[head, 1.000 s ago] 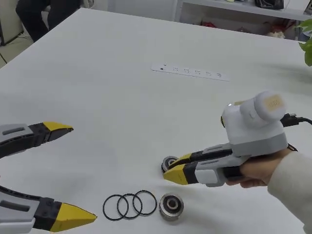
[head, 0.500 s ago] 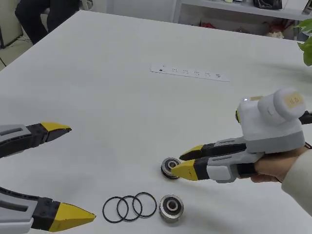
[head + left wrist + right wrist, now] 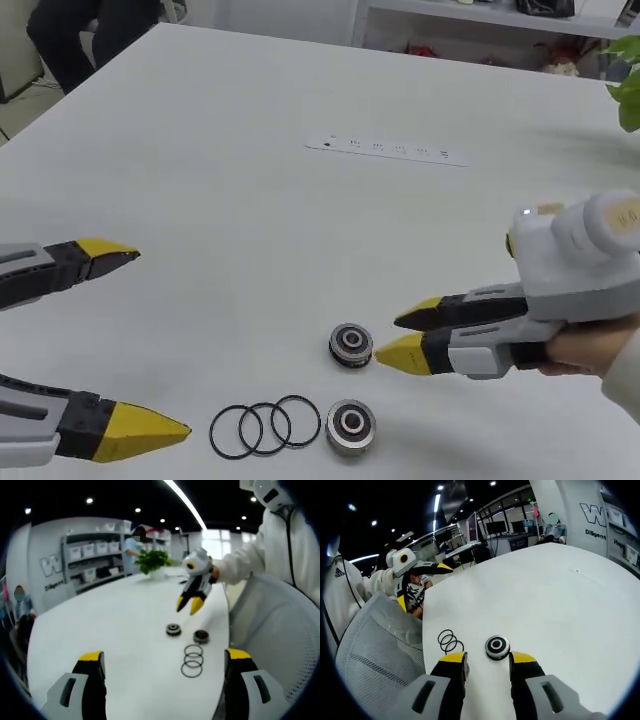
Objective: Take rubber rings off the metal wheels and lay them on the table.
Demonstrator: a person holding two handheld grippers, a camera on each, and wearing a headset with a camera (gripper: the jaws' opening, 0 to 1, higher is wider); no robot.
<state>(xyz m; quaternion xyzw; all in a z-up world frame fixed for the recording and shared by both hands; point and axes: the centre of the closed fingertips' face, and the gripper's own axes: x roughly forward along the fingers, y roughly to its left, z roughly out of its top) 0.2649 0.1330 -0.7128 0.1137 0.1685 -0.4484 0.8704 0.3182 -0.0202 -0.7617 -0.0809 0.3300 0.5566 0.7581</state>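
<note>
Two small metal wheels lie on the white table (image 3: 250,200). The farther wheel (image 3: 351,344) (image 3: 173,629) (image 3: 497,646) has a dark rim; the nearer wheel (image 3: 351,424) (image 3: 201,636) looks bare and silver. Three black rubber rings (image 3: 265,424) (image 3: 192,660) (image 3: 450,641) lie overlapping just left of the nearer wheel. My right gripper (image 3: 395,337) (image 3: 487,658) (image 3: 192,597) is open, its tips a little right of the farther wheel and clear of it. My left gripper (image 3: 145,343) (image 3: 165,656) (image 3: 422,585) stands wide open at the left, empty.
A flush power strip (image 3: 385,148) sits in the table's middle far side. A green plant (image 3: 630,80) stands at the far right edge. A person (image 3: 70,30) sits beyond the far left corner. A mesh chair back (image 3: 375,650) is near the table's front.
My right gripper has opened and drawn back to the right, off the farther wheel, which stays on the table. The left gripper has barely moved.
</note>
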